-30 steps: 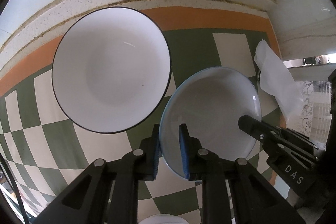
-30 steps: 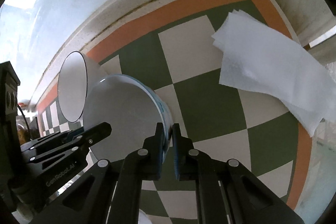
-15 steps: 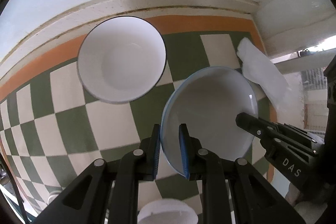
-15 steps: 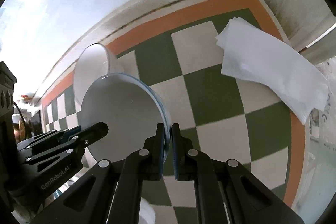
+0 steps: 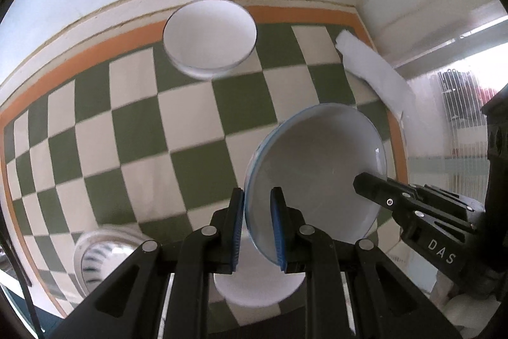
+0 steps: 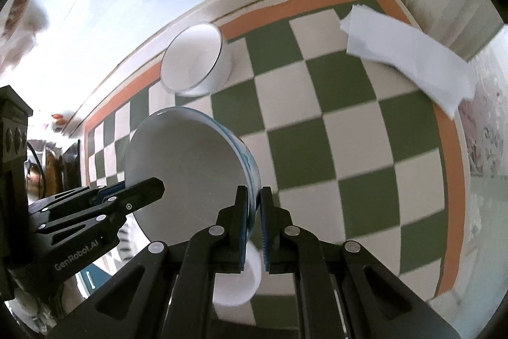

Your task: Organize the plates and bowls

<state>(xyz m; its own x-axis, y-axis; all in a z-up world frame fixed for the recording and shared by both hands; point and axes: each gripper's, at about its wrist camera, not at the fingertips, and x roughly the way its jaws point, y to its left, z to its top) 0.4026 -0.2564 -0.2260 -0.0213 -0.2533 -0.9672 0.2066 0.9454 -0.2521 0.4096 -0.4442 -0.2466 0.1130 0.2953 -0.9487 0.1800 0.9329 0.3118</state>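
Both grippers hold one blue-rimmed white bowl [image 5: 317,173] above the checkered tablecloth [image 5: 197,129]. My left gripper [image 5: 257,224] is shut on its left rim. My right gripper [image 6: 253,220] is shut on its right rim; the bowl [image 6: 187,173] shows there tilted on edge. The right gripper also shows in the left wrist view [image 5: 412,212], the left gripper in the right wrist view [image 6: 104,205]. A white bowl with a dark rim [image 5: 209,38] stands at the far edge of the cloth, also in the right wrist view [image 6: 193,65]. Another white bowl [image 5: 257,288] lies below the held bowl.
A folded white paper towel [image 5: 371,69] lies at the far right corner, also in the right wrist view [image 6: 406,53]. A striped dish [image 5: 101,256] sits at the near left. The wall runs along the back and right of the cloth.
Both grippers have lifted and drawn back with the blue-rimmed bowl. The dark-rimmed bowl now looks smaller and farther. A striped dish and a white bowl have come into view below.
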